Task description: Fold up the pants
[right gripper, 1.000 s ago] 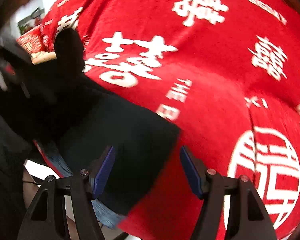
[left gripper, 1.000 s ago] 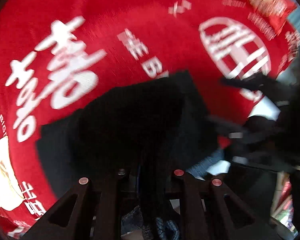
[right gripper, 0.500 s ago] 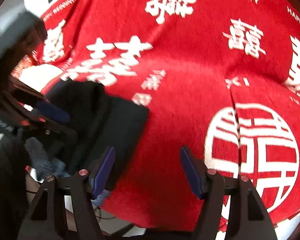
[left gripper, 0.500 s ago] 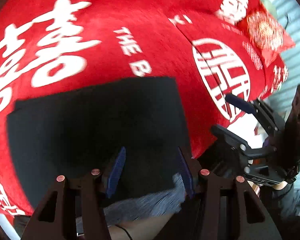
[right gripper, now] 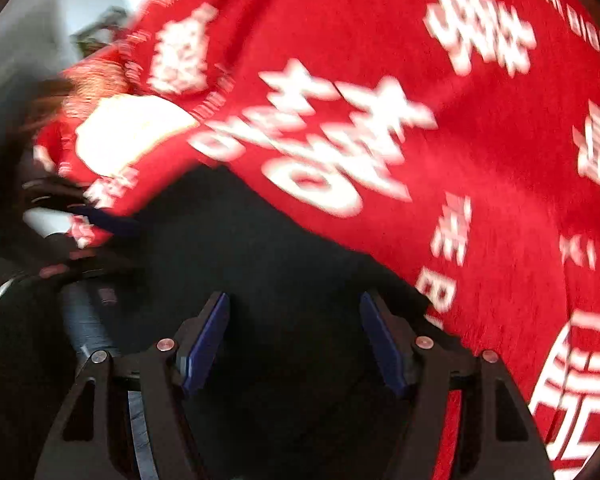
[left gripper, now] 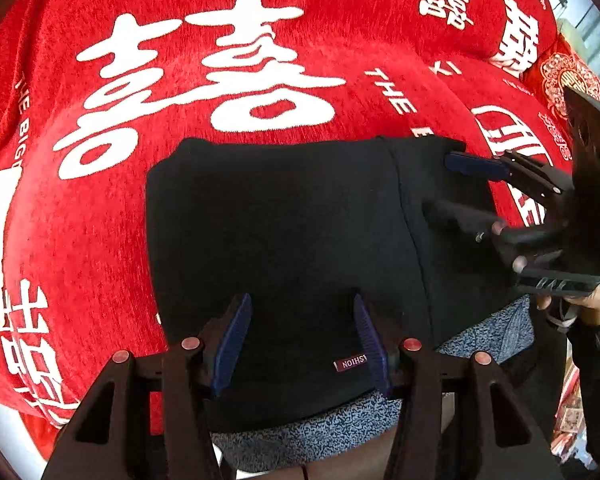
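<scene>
The black pants (left gripper: 284, 232) lie folded into a flat rectangle on the red cloth, with a small "FASHION" label (left gripper: 350, 363) near the front edge. My left gripper (left gripper: 300, 336) is open just above the folded pants' near edge, holding nothing. My right gripper (left gripper: 456, 188) shows at the right of the left wrist view, open over the pants' right end. In the blurred right wrist view the right gripper (right gripper: 296, 340) is open over the black pants (right gripper: 268, 272), and the left gripper (right gripper: 96, 220) shows at the far left.
A red cloth (left gripper: 220, 80) with large white characters covers the table. A grey-blue knit sleeve (left gripper: 320, 436) shows at the table's near edge. A red patterned packet (left gripper: 568, 80) lies at the far right.
The left gripper let go of the pants and opened. The pants now lie flat and folded. The right gripper swung in over the pants' right end.
</scene>
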Demonstrator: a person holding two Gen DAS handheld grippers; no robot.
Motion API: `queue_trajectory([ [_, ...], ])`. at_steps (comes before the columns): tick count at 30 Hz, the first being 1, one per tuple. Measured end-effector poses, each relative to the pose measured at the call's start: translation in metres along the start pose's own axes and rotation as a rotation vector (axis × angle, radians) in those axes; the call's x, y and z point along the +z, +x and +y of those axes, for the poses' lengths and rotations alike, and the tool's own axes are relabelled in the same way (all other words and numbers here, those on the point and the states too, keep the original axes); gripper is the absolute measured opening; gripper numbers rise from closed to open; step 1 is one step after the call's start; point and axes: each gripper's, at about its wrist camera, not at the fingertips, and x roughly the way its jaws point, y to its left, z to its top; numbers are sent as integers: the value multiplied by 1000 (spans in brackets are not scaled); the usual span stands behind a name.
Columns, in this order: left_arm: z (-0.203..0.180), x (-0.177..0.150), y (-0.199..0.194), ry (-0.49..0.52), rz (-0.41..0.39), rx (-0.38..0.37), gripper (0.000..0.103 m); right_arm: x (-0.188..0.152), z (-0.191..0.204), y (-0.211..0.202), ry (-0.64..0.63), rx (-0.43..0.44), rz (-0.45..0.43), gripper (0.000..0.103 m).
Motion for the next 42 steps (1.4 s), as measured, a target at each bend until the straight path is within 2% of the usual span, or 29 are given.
queue_trajectory([
  [1,-1,0,-1,6,-2,7,55,1,-5,-3,39,26,-9,71],
  [3,-3,0,1,18,2,21,56,2,0,-12,42,21,0,71],
  [6,-3,2,4,16,6,21,56,-11,18,-36,-43,-43,-4,72],
  [10,-5,0,6,24,-11,36,57,-46,51,-66,-210,-99,11,72],
  [14,-8,-2,6,27,-28,58,57,-70,79,-56,-338,-150,71,72],
  [16,-9,-3,6,29,-33,68,58,-79,79,-35,-359,-206,139,73],
  [17,-11,-4,6,35,-36,77,60,-82,76,-29,-341,-209,165,75],
  [18,-12,-5,7,39,-43,92,76,-83,71,-24,-312,-206,179,79],
  [19,-13,-5,9,34,-41,114,103,-82,69,-23,-287,-208,181,80],
  [20,-12,-7,14,17,-29,139,103,-81,68,-24,-282,-205,185,81],
  [22,-10,-9,16,0,-46,135,103,-76,70,-33,-283,-189,182,81],
  [29,-8,-11,14,-1,-64,123,103,-43,65,-65,-206,-164,69,82],
  [32,-8,-11,13,-2,-64,115,103,-24,60,-66,-151,-161,17,82],
  [34,-7,-12,14,-3,-65,112,103,-8,54,-61,-99,-190,-26,82],
  [37,-6,-12,14,-5,-64,107,103,13,41,-41,7,-163,-68,82],
  [39,-6,-11,14,-4,-65,101,103,18,34,-15,53,-157,-9,85],
  [41,-5,-10,15,-8,-63,96,103,15,32,21,45,-214,118,89],
  [42,-5,-10,15,-7,-60,98,103,13,38,25,13,-229,107,96],
])
